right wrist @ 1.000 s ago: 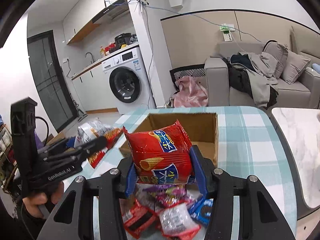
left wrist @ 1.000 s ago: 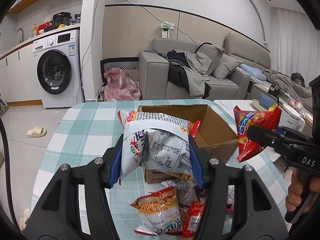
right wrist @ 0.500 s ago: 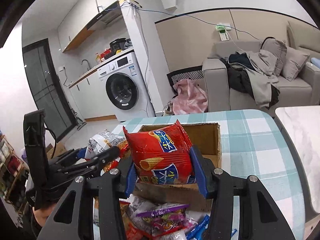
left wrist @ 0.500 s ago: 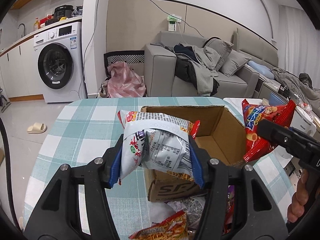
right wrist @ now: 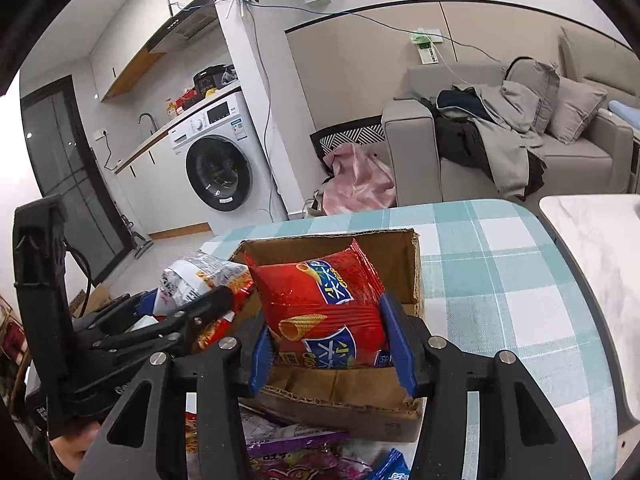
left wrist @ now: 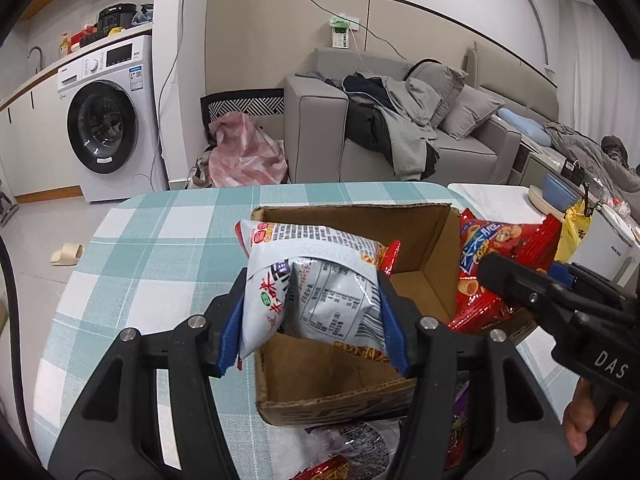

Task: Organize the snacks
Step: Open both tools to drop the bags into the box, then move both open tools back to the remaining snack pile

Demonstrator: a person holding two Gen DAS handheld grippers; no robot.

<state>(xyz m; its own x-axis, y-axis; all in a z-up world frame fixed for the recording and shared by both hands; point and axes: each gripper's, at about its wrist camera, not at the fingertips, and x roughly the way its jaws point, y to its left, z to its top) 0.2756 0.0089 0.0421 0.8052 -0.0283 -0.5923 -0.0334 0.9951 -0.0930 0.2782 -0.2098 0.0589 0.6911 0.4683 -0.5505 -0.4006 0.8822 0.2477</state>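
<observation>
My left gripper (left wrist: 312,324) is shut on a white snack bag (left wrist: 316,284) and holds it over the near left part of an open cardboard box (left wrist: 352,396). My right gripper (right wrist: 330,340) is shut on a red snack bag (right wrist: 320,300) and holds it over the near edge of the same box (right wrist: 412,276). In the left wrist view the right gripper and its red bag (left wrist: 496,264) hang at the box's right wall. In the right wrist view the left gripper and its white bag (right wrist: 196,280) sit at the box's left. Loose snack packets (right wrist: 304,456) lie in front of the box.
The box stands on a table with a teal checked cloth (left wrist: 160,248). A white marble table (right wrist: 592,256) adjoins it on the right. A grey sofa (left wrist: 400,136), a washing machine (left wrist: 108,128) and a pink bag (left wrist: 244,156) on the floor stand beyond.
Both grippers have moved forward with their bags, from above the loose packets to over the box. The box now fills the lower middle of both views.
</observation>
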